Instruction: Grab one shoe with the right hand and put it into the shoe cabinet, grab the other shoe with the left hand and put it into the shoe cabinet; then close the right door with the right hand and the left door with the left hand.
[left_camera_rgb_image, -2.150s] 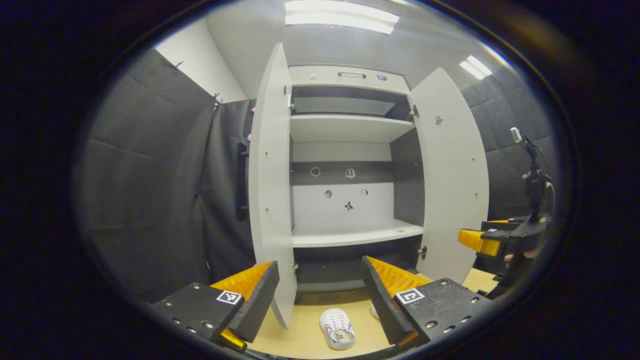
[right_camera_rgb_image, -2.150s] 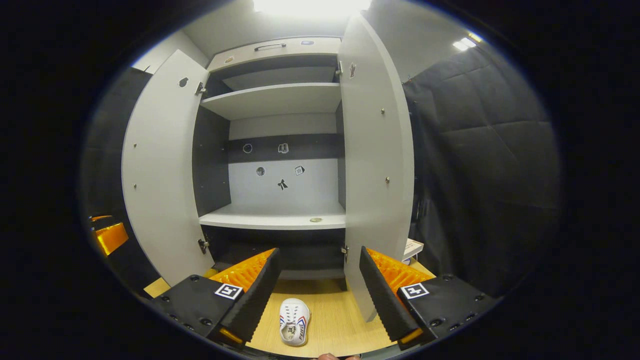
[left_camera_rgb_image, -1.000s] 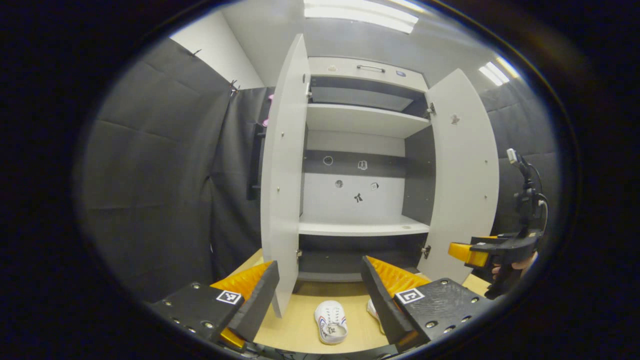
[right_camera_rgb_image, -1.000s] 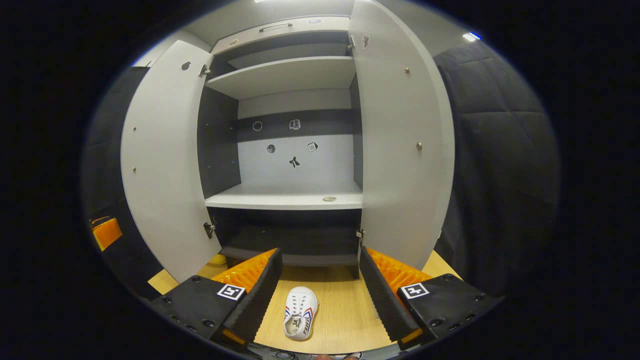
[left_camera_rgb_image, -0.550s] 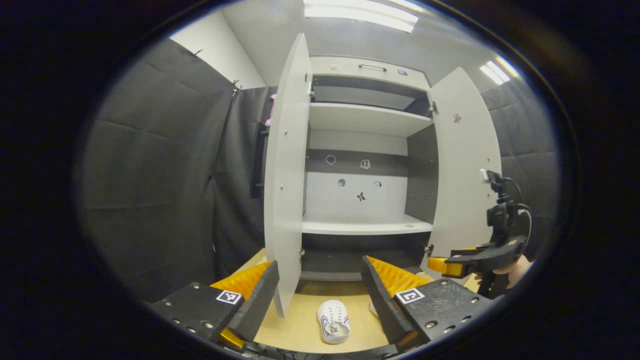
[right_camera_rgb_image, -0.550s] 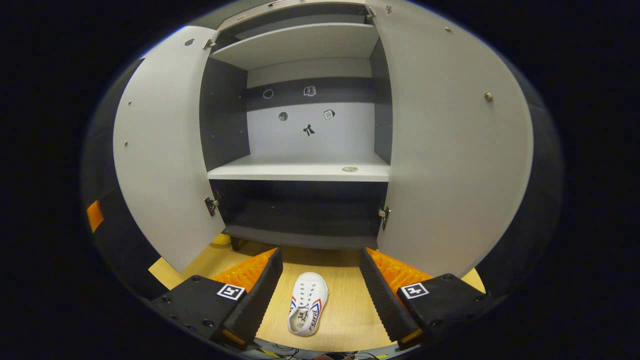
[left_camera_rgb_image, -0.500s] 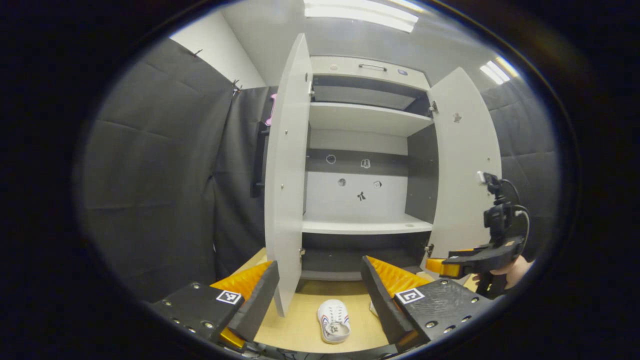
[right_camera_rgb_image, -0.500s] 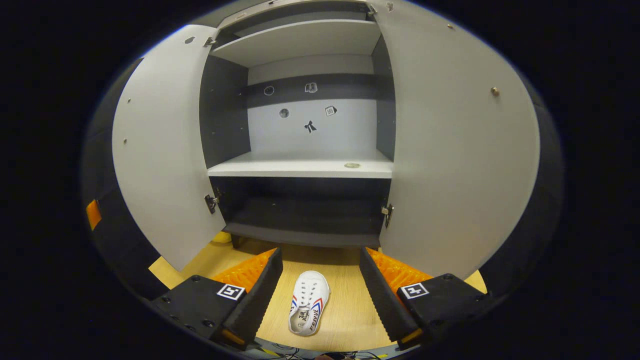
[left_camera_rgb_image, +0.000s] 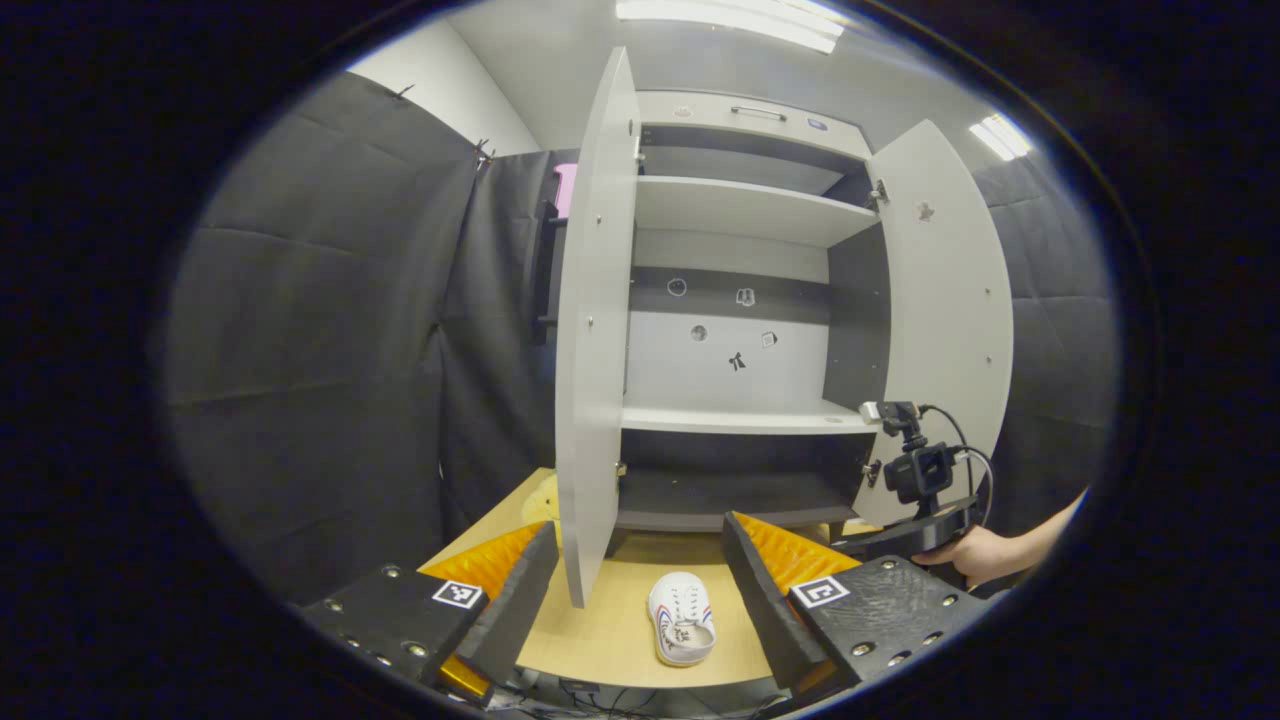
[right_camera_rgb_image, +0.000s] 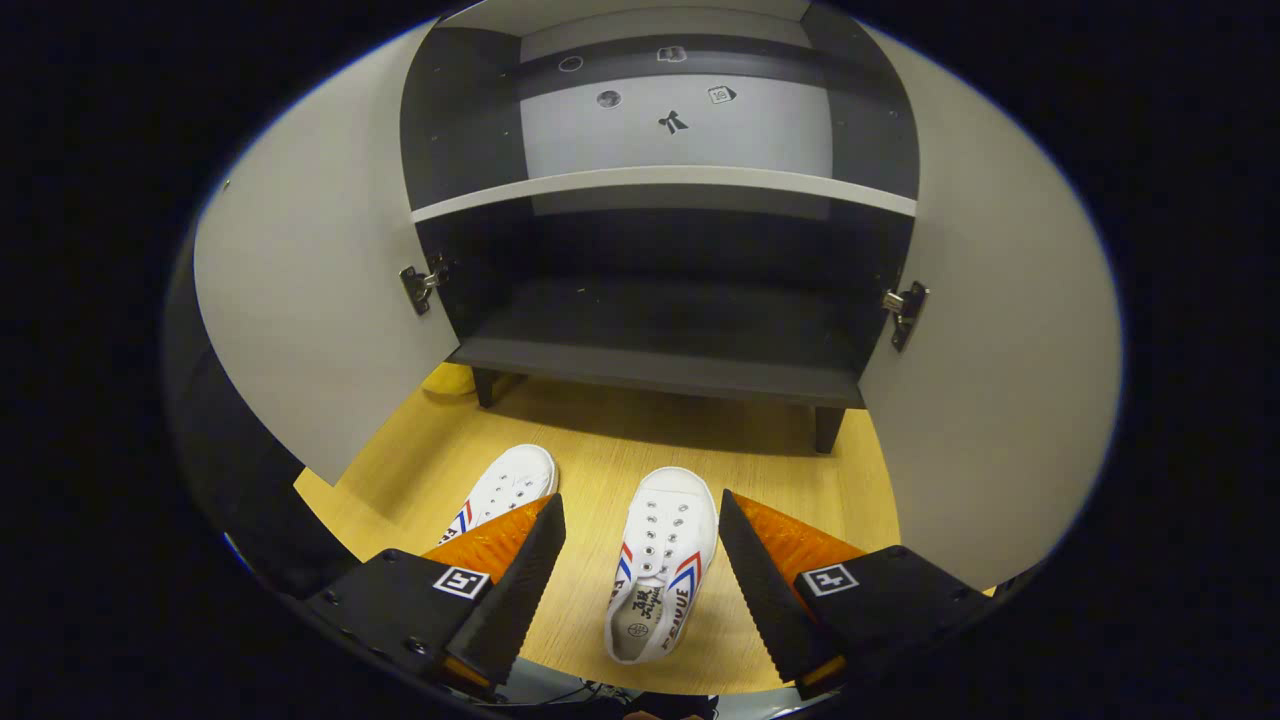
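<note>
Two white shoes lie on the wooden floor (right_camera_rgb_image: 600, 440) in front of the cabinet (right_camera_rgb_image: 660, 300), both outside it; in the right gripper view the nearer shoe (right_camera_rgb_image: 660, 565) lies between the fingers of the right gripper (right_camera_rgb_image: 640, 570), toe toward the cabinet, while the second shoe (right_camera_rgb_image: 505, 490) sits to its left, its heel half hidden behind the left finger; the right gripper stands wide open, its fingers (right_camera_rgb_image: 760, 580) flanking the shoe without visibly touching it, and it holds nothing; the shoe bears red and blue stripes and dark lettering on its side and insole, too small to make out; both cabinet doors, the left door (right_camera_rgb_image: 310, 290) and the right door (right_camera_rgb_image: 990, 380), stand open, and the cabinet's top is cut off; small stickers (right_camera_rgb_image: 672, 122) mark the back panel, their content unclear.

In the left gripper view the left gripper (left_camera_rgb_image: 640, 590) is also wide open and empty, well back from the cabinet; one shoe (left_camera_rgb_image: 682, 632) shows on the floor between its fingers, farther off; the left door (left_camera_rgb_image: 592, 330) is seen almost edge-on; beside the right door (left_camera_rgb_image: 950, 300) a hand (left_camera_rgb_image: 975, 553) holds the right gripper (left_camera_rgb_image: 900, 540), whose fingers are hidden behind the left gripper's own finger.
</note>
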